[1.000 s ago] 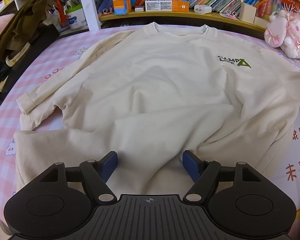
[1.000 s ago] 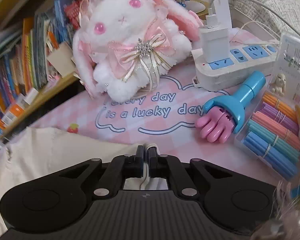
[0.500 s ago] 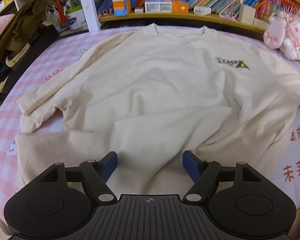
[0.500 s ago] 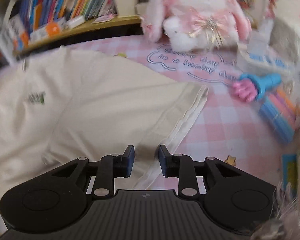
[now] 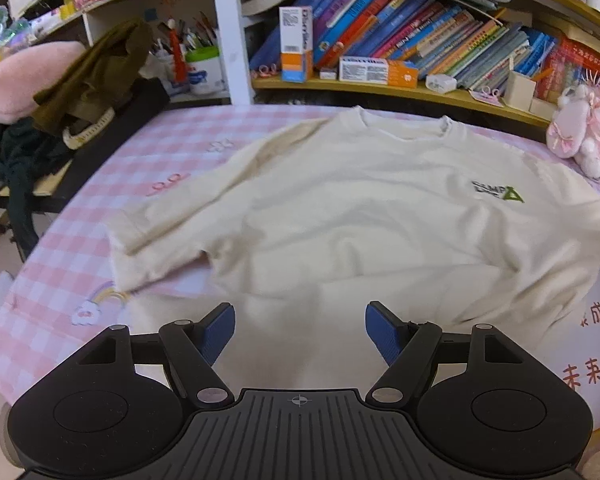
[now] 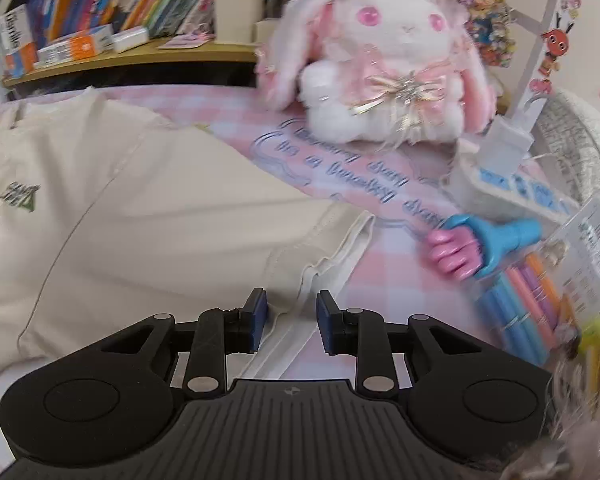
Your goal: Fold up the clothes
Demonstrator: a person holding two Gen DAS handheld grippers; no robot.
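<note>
Lying flat ahead of both grippers, one cream sweatshirt (image 5: 364,216) on the pink checked cloth (image 5: 72,264), left gripper (image 5: 300,330) fingers wide apart above its hem, right gripper (image 6: 291,322) fingers parted beside one sleeve cuff (image 6: 336,256), one plush rabbit (image 6: 384,68) ahead, one blue-and-pink massager (image 6: 480,246) ahead right.

Left tool (image 5: 300,330) spread wide, right tool (image 6: 291,320) parted.

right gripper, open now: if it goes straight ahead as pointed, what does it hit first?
Most likely the sleeve cuff of the cream sweatshirt, which lies directly ahead of the open right gripper. Beyond that comes the pink checked cloth; depth is hard to judge.
</note>
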